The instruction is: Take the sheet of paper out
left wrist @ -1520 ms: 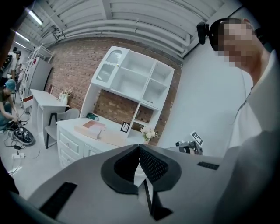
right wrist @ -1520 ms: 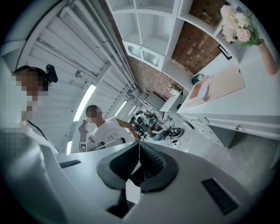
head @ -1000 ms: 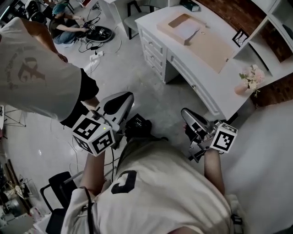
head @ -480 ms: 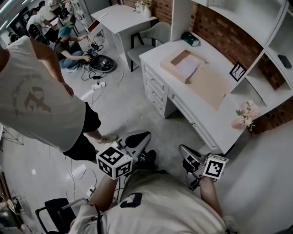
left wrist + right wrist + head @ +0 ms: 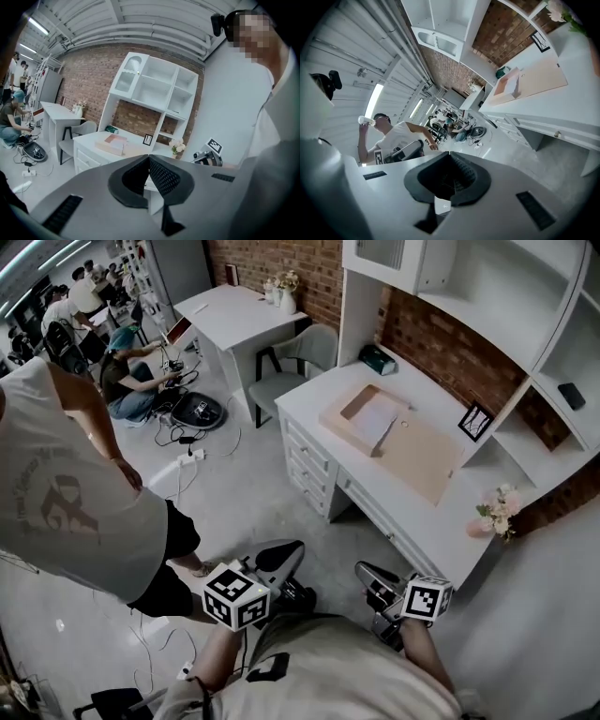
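**Operator:** Where's the sheet of paper [image 5: 378,417]?

**Spotter:** It's lying flat and white inside the shallow tan box [image 5: 349,414]. The box sits about midway along the white tabletop [image 5: 317,397]. The tray half of the box, the one with the sheet, is toward the end of the tabletop nearer the grey chair [image 5: 302,353]. The lid lies folded out flat toward the other end, where the pink flowers [image 5: 495,514] stand near the front edge. A small picture frame [image 5: 475,422] leans at the back edge, just beyond the lid.

**Operator:** And my grippers?

**Spotter:** Both are low in the head view, close to your body and over the floor [image 5: 244,484], well apart from the tabletop. Your left gripper [image 5: 284,557] has its jaws closed, the ribbed pads meeting at the tips with nothing between them. In its view the box shows beyond the tips, slightly to the left. Your right gripper [image 5: 367,572] also has its jaws closed and empty.

**Operator:** Anyone near me?

**Spotter:** A person [image 5: 70,488] in a pale T-shirt stands just to your left. In your right gripper's view that person holds a bottle up to the mouth.
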Available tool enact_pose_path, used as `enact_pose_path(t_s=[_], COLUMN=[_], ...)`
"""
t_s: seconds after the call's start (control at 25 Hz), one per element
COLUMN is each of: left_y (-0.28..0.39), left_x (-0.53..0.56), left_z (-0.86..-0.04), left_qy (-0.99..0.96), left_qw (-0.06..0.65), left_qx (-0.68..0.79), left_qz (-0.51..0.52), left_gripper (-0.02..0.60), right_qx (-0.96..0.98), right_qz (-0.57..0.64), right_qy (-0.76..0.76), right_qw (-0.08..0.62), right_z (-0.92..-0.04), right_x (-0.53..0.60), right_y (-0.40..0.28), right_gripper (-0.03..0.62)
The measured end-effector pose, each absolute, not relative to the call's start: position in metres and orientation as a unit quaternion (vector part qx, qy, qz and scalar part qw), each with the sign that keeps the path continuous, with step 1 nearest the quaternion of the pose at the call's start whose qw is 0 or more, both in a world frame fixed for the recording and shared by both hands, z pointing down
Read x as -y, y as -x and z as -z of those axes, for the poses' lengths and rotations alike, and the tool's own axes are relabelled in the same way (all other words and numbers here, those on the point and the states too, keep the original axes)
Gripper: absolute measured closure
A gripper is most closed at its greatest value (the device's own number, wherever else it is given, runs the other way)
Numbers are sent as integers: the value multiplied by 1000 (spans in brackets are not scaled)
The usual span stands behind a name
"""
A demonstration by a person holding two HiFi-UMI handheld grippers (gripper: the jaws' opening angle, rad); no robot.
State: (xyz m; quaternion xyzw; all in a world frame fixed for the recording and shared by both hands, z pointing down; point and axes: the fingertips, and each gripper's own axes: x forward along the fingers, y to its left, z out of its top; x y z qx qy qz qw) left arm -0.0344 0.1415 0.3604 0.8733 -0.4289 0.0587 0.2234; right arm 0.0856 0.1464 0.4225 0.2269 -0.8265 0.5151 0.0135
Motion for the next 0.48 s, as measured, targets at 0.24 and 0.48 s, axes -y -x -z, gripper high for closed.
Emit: enact_pose_path(t_s=[0.24,0.48], left_y=[53,71], left_x=[-123,-105], left_z=[-365,-371], left_qy=[-879,-886], left_qw=[220,224], left_qx=[418,400], left_qz=[-62,-63], left_gripper=[564,563], right_qx=[823,810], right_qz=[-520,-537], right_qy=[-227,-236], right_qw=[25,9], right_z=[-429,-433], right_x=[-132,-114], right_y=[-57,-36], right_gripper=[566,566])
